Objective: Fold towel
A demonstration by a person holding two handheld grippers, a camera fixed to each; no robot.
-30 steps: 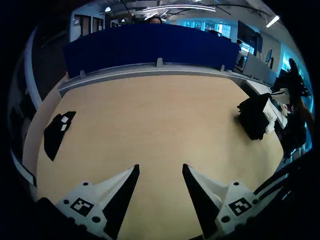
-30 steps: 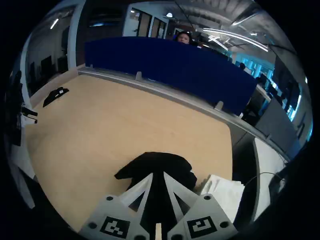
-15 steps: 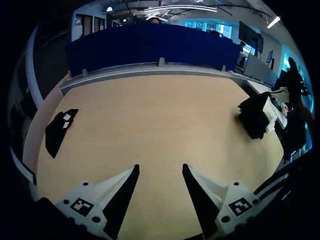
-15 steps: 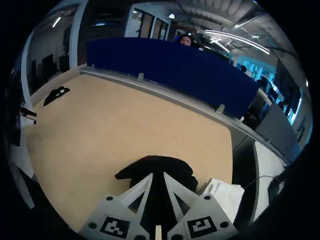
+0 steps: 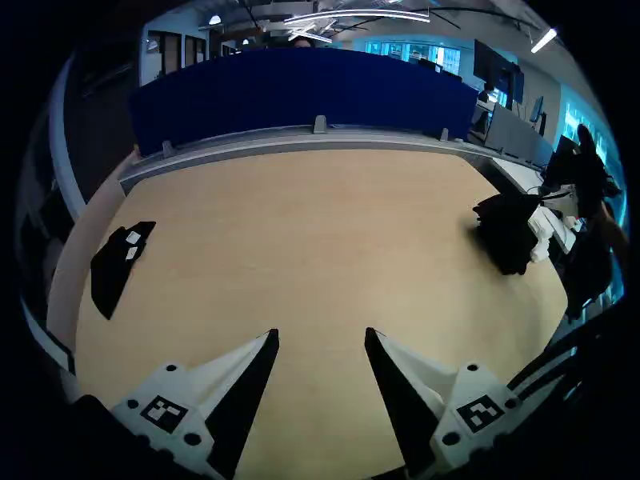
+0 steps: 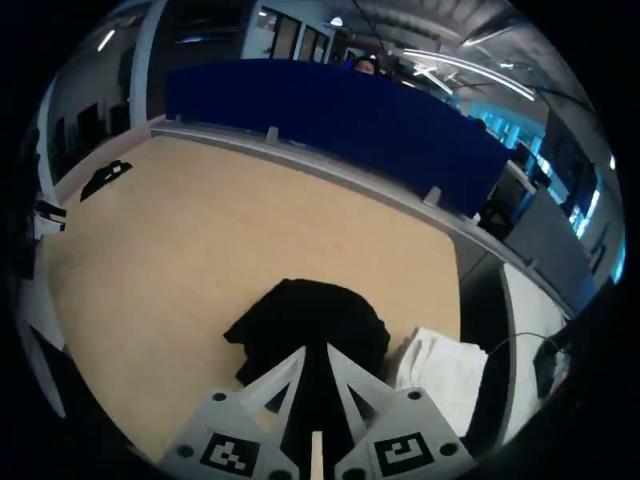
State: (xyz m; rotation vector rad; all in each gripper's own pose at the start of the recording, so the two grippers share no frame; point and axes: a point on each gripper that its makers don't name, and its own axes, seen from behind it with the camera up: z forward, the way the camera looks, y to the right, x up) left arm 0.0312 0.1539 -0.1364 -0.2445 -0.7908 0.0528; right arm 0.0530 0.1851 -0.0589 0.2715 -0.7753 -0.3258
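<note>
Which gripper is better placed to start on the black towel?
Right. The right gripper sits at the black towel, fingers apparently pinching it. The left gripper is open over bare table, with the towel far off.

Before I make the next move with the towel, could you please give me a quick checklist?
1. Right tongs pinching black towel: ok, cloth fills their narrow gap.
2. Left tongs open and free: ok.
3. Table bare ahead of left tongs: ok.
4. Black towel lying flat: not ok, bunched.
5. White cloth apart from black towel: cannot tell, it lies right beside it.
</note>
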